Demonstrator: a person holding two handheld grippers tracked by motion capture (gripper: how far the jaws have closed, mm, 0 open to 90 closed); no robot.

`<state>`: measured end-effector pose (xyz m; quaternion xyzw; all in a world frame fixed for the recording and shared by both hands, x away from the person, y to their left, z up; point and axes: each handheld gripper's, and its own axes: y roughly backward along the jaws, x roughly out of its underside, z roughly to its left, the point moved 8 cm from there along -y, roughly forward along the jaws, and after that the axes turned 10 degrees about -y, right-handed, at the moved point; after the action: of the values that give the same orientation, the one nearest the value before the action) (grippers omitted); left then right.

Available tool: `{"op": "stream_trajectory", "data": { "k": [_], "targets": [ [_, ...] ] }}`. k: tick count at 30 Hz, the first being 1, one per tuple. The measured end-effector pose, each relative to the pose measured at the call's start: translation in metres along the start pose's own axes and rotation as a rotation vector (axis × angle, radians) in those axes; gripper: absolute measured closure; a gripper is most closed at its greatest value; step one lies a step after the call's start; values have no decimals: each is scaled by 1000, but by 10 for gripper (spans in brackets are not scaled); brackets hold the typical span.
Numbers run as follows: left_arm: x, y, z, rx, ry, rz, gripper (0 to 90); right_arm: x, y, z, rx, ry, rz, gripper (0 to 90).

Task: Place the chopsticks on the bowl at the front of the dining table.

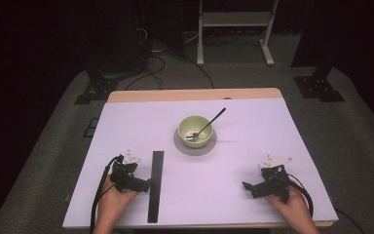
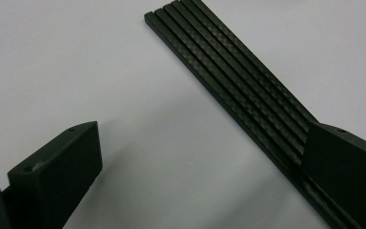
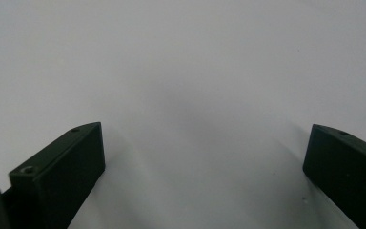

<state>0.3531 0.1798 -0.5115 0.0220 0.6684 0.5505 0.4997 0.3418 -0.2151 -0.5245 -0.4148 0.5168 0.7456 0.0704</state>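
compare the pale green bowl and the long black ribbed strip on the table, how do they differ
The pale green round bowl is small, deep and light; the long black ribbed strip is flat, narrow and dark. The bowl holds a metal spoon and sits on a grey round mat; the strip holds nothing and lies straight on the white table. The bowl is mid-table; the strip lies beside the left gripper. Neither is gripped.

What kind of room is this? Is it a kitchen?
Probably not a kitchen; it looks like a lab or recording studio. Dark curtains hang around a white-covered table, cables trail over grey carpet, and equipment stands sit behind. The bowl and spoon look staged.
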Motion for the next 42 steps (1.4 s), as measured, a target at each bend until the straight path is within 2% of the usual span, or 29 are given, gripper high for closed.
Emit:
{"op": "stream_trajectory", "data": {
  "k": [11,19,30,42],
  "targets": [
    [5,1,-2,-22,-14,30,0,0,0,0,0,0,0,0],
    [15,7,-2,-27,-4,38,0,0,0,0,0,0,0,0],
    [25,18,7,-66,4,52,0,0,0,0,0,-1,0,0],
    [28,22,14,-79,18,54,0,0,0,0,0,-1,0,0]
  ]
}}
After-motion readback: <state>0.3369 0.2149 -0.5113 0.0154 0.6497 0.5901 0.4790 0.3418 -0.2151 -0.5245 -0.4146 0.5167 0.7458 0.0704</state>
